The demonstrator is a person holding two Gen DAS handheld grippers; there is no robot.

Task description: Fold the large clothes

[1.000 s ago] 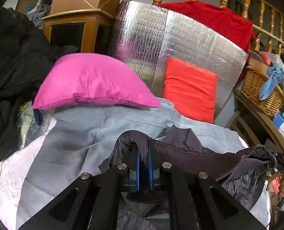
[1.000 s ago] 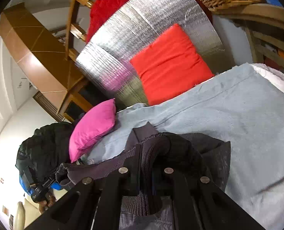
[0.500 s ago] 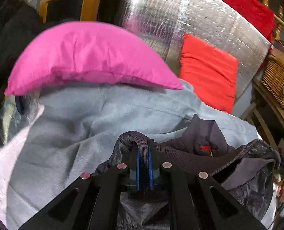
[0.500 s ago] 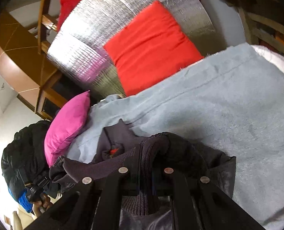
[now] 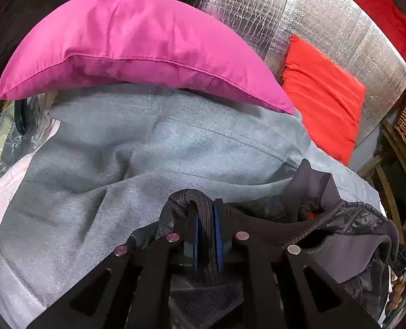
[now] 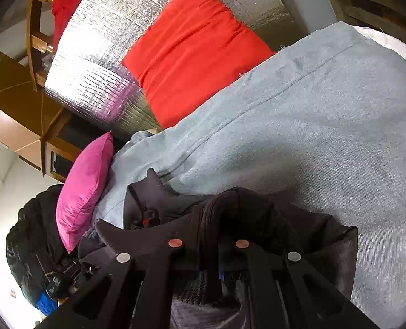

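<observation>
Right now both grippers pinch the ribbed hem of a dark quilted jacket (image 5: 340,235). The left gripper (image 5: 205,230) has its blue pads nearly together on a fold of hem, though its jaws are opening slightly; the right gripper (image 6: 207,246) likewise. The jacket lies bunched on a grey blanket (image 5: 120,159), with a pink pillow (image 5: 137,46) at twelve o'clock and a red cushion (image 5: 320,98) at two.

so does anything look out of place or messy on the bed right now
The dark jacket is bunched, not flat, collar sticking up, pinched between both grippers. The pink pillow lies on the grey blanket, crowding the folding space.
</observation>
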